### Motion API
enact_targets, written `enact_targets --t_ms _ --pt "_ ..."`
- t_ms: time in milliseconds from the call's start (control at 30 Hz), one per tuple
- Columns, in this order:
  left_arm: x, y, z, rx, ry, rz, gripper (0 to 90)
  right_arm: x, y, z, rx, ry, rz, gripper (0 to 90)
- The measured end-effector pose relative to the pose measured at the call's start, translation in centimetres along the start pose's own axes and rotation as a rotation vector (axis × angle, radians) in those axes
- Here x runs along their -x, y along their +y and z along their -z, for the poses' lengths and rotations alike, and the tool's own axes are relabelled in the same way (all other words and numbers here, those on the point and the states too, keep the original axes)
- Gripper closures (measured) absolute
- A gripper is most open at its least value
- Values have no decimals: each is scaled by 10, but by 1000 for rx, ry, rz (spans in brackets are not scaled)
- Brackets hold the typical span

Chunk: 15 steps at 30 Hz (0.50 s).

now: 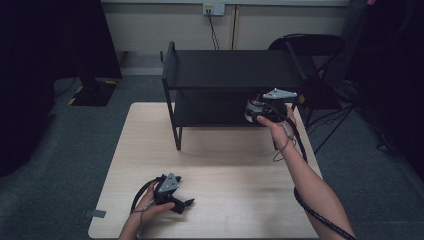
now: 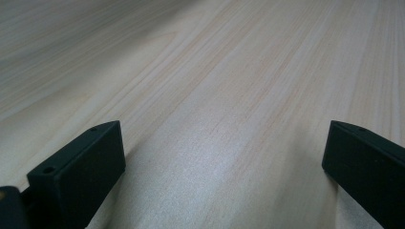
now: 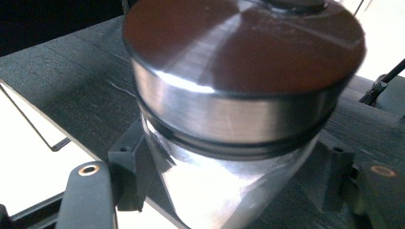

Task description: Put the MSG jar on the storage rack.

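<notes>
Pale wood surface [image 1: 225, 165]; black two-tier shelf [image 1: 230, 67] at far edge; black chair [image 1: 310, 45] behind; wall socket [image 1: 213, 9]; grey carpet [image 1: 75, 150].

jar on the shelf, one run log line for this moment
right gripper: shut on jar | jar: at lower shelf | left gripper: open, on table

Grippers: two, the left gripper [image 1: 186, 203] near-left, the right gripper [image 1: 255, 113] far-right
Jars: one glass jar [image 3: 229, 124] with a metal lid [image 3: 243, 62]
Shelves: one black shelf [image 1: 230, 70], two tiers
Surfaces: one wooden surface [image 1: 225, 170]
Chairs: one black chair [image 1: 310, 45], far right
</notes>
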<state>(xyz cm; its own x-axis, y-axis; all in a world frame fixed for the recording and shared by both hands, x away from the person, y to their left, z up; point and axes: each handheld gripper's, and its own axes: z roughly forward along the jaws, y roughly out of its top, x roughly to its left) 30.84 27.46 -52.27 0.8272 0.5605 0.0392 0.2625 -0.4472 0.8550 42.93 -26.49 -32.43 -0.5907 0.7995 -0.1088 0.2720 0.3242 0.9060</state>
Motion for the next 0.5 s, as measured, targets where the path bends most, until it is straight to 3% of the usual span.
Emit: enact_targets --t_ms 500 --pt "0 0 0 -2 0 -3 0 -3 -7 -6 -1 -4 -7 312"
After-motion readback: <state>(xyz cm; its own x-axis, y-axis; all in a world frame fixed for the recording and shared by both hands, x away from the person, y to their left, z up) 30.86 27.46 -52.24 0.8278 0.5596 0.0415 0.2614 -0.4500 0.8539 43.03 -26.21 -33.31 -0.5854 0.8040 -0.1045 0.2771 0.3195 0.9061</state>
